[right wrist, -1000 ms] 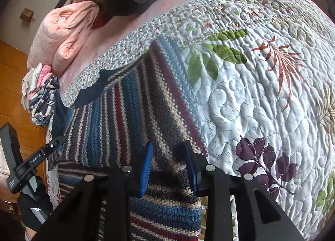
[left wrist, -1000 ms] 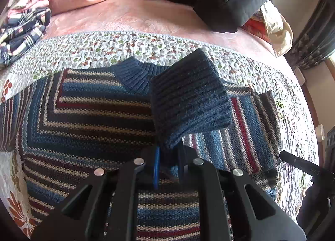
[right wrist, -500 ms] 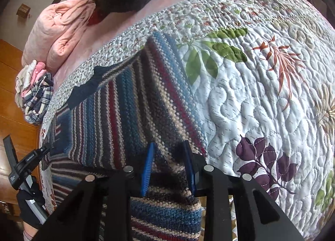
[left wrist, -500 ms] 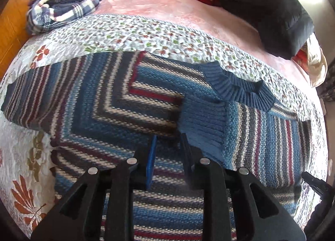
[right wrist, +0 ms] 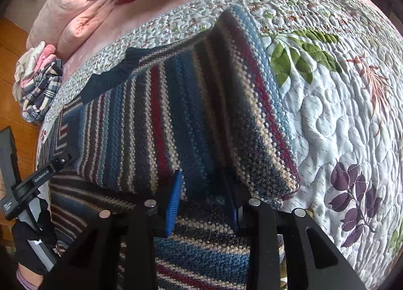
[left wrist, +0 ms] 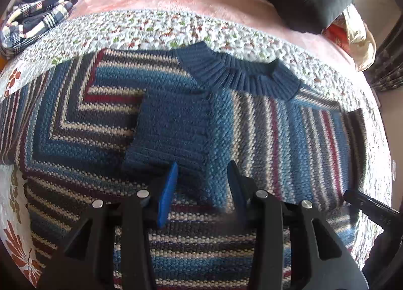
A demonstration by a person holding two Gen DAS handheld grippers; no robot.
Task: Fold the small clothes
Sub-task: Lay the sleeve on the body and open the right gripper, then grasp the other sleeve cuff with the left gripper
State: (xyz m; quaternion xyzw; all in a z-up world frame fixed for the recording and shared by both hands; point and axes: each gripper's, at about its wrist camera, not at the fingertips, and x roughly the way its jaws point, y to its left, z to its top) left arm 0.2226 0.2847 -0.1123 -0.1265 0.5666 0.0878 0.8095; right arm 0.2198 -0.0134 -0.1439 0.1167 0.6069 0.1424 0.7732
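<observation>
- The striped knit sweater [left wrist: 252, 138] lies flat on the floral quilt [right wrist: 340, 113], collar away from the person, with its blue ribbed cuff [left wrist: 173, 128] folded onto the chest.
- The left gripper [left wrist: 201, 189] is spread wide and empty over the cuff.
- The right gripper [right wrist: 204, 196] is parted, straddling the sweater's folded side without pinching it.
- Risk: the thick, springy knit may unfold, or snag a finger.
- The other tool, seen from the right wrist, reads "GenRobot.AI".
</observation>
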